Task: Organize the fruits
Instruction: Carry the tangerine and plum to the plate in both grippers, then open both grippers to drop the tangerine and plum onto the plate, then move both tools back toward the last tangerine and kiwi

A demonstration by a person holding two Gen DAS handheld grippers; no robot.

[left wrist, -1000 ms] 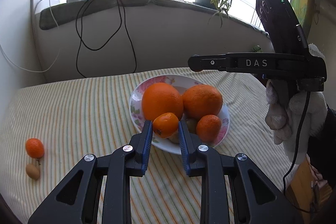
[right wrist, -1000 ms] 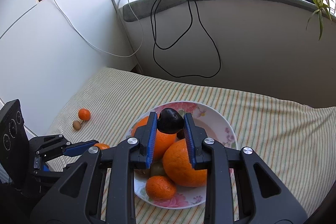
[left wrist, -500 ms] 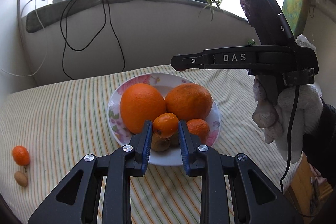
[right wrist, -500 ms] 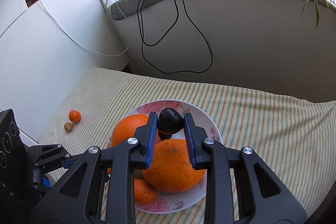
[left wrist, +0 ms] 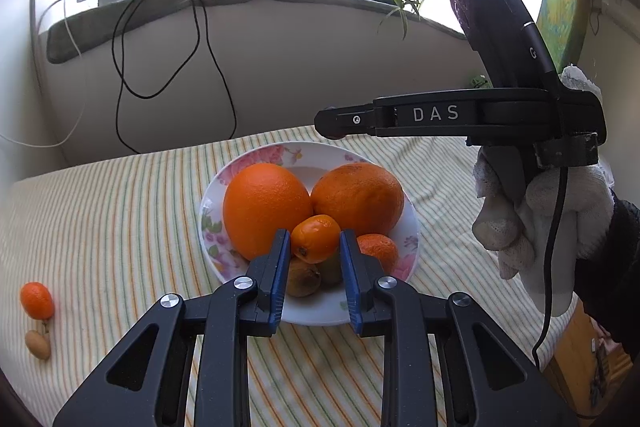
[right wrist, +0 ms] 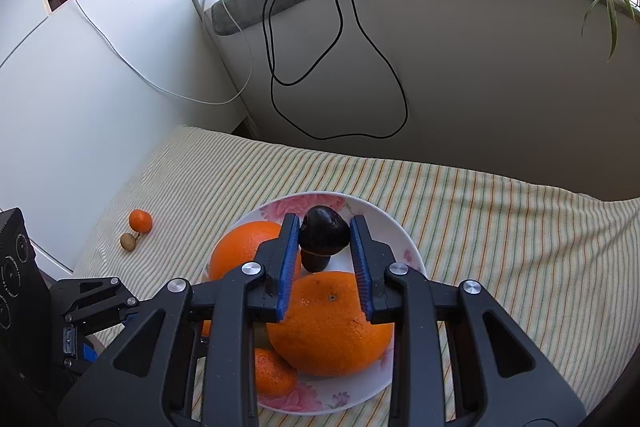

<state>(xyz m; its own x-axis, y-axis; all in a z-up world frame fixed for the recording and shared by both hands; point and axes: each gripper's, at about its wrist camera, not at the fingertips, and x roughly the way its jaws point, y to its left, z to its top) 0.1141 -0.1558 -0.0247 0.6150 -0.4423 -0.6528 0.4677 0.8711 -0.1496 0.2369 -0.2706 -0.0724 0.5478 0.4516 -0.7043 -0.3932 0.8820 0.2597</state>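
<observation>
left tool (left wrist: 312,247) clamped on a small orange fruit (left wrist: 315,238), held over the near side of the floral plate (left wrist: 256,157). right tool (right wrist: 325,239) clamped on a dark fruit (right wrist: 323,233) above the same plate. two big oranges (left wrist: 266,209) and a mandarin (left wrist: 378,247) lie in it. a small orange fruit on the cloth (left wrist: 37,300) and a brown one (left wrist: 38,345) lie well apart on the striped worktop (left wrist: 120,227).

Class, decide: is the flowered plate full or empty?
Nearly full: the flowered plate holds two large oranges and smaller fruit.
</observation>
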